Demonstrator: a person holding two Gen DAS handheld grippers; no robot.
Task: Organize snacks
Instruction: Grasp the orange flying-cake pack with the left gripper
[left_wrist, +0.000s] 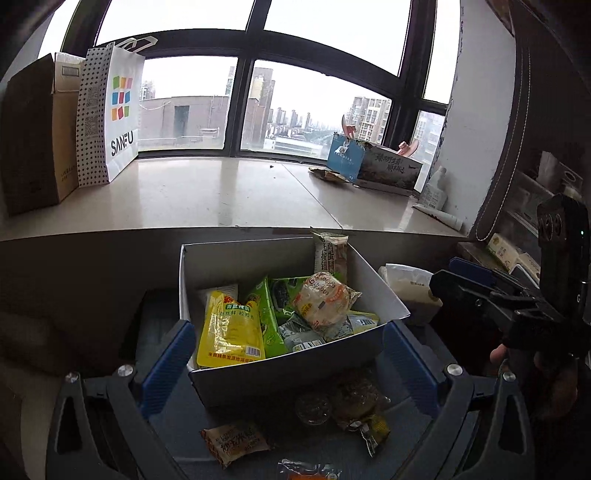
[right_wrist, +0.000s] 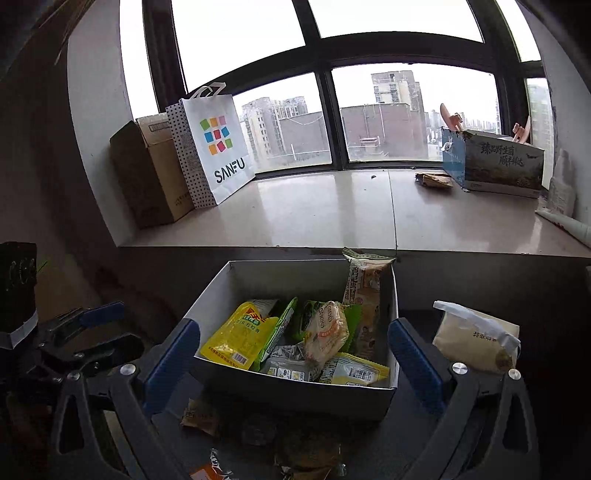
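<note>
Below window sill: white box (left_wrist: 295, 376), part-filled with snacks.
Loose packets (left_wrist: 236, 441): 6 o'clock, unboxed.
Left gripper (left_wrist: 288, 354): spread, empty.
Right gripper (right_wrist: 295, 354): spread, empty.
Next: pinch a loose packet.

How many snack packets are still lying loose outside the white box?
4 visible: tan packet front left, dark packet against the white box, round clear one between, orange one at the edge. Others may be hidden.
</note>
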